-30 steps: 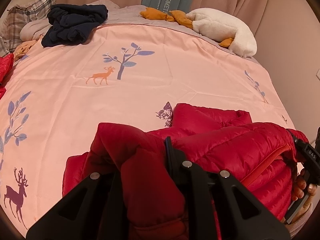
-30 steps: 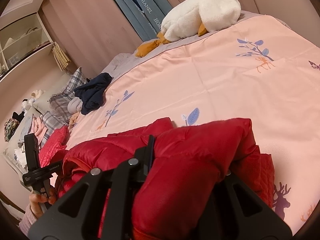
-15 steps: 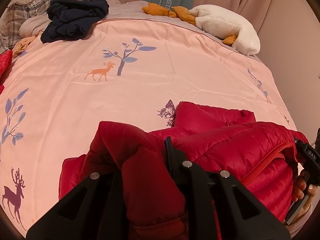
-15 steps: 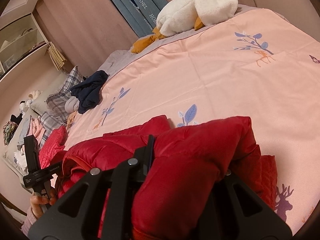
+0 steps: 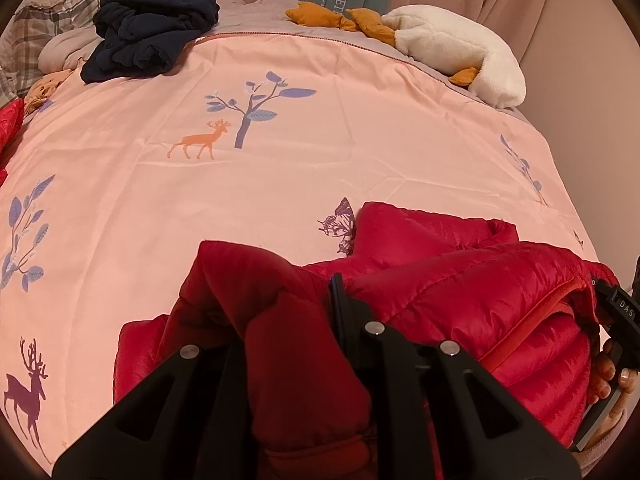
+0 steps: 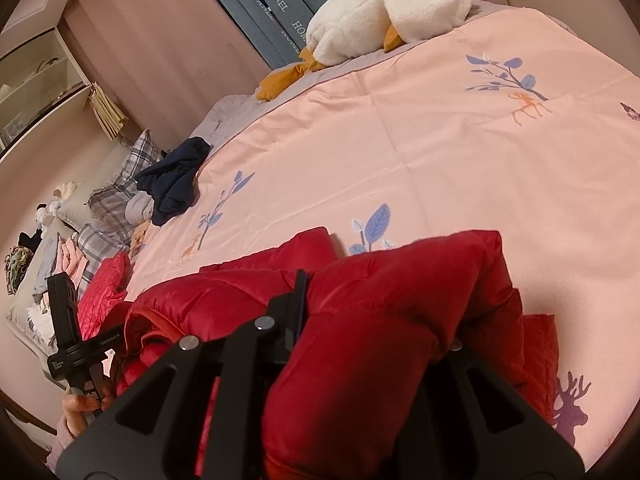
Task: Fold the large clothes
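Note:
A red puffer jacket [image 5: 460, 292] lies bunched on the pink printed bedspread [image 5: 300, 152] at its near edge. My left gripper [image 5: 280, 320] is shut on a thick fold of the jacket at its left end and holds it up. My right gripper [image 6: 380, 312] is shut on another fold of the same jacket [image 6: 400, 300] at its right end. Each gripper's fingertips are buried in the fabric. The other gripper's handle and the hand holding it show at the edge of each view.
A dark navy garment [image 5: 148, 36] lies at the far left of the bed beside plaid pillows [image 5: 44, 20]. A white plush goose [image 5: 460, 56] lies at the far right. Another red quilted item [image 6: 102, 292] sits at the bed's left edge. Curtains hang behind.
Both grippers have shifted slightly forward over the bed with the jacket still held. The grip on the jacket is unchanged.

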Available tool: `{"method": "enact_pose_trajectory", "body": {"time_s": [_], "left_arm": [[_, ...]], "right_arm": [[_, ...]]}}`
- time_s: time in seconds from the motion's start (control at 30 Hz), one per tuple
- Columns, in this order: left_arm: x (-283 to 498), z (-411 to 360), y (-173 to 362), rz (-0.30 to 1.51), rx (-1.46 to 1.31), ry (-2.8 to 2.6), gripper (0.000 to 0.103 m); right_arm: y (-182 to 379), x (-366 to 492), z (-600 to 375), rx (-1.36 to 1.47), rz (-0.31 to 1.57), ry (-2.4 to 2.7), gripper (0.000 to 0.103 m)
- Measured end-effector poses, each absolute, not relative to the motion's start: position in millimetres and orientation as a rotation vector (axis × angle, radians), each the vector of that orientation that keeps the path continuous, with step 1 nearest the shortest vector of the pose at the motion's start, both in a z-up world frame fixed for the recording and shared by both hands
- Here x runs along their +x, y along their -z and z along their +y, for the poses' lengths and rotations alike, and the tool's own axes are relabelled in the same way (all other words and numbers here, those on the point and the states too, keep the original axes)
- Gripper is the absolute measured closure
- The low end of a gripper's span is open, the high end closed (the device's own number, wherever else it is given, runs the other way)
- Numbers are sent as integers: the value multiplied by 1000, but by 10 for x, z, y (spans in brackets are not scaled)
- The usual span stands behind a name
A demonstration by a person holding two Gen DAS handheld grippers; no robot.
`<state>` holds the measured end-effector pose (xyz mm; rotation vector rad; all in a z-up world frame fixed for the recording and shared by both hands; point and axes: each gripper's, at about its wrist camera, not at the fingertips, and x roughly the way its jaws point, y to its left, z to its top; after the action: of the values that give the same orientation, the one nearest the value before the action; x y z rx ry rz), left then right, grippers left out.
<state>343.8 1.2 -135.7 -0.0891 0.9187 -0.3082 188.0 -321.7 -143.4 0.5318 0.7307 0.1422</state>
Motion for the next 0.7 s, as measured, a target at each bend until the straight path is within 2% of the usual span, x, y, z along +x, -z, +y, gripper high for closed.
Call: {"method": "enact_pose_trajectory", "body": {"time_s": [0.7], "left_arm": [[3528, -5, 1409, 941, -85, 294, 88]], "right_arm": [[1494, 1980, -3239, 541, 760, -129, 90]]}}
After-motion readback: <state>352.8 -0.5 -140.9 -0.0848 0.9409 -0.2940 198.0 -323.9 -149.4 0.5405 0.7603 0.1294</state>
